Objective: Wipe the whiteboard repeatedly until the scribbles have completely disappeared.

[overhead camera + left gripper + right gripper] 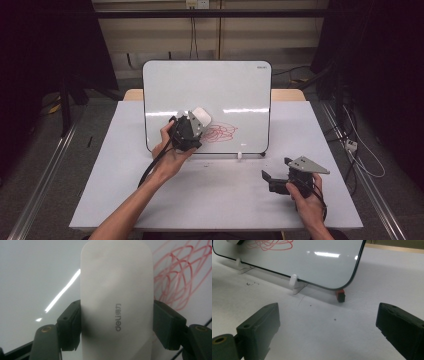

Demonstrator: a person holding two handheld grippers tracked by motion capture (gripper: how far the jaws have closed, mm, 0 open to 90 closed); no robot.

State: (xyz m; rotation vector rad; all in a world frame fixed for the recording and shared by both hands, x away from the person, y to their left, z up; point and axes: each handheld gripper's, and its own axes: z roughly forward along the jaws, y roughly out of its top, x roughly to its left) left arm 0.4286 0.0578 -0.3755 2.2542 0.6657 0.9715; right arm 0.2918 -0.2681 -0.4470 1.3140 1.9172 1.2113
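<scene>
Red scribble [221, 132] sits low on the propped whiteboard [210, 85], just right of the white Deli eraser [116, 300] clamped between the left gripper's [195, 122] 2 jaws. Wiping well likely means flat, firm contact and sweeping right across the loops. Right gripper [272, 170] rests open on the table [100, 190], holding nothing.

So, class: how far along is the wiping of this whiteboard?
Done: the left gripper is shut on the white eraser, held at the whiteboard. In hand: reaching the red scribble. Left: the whole scribble looks unwiped. The right gripper sits open on the table.
</scene>
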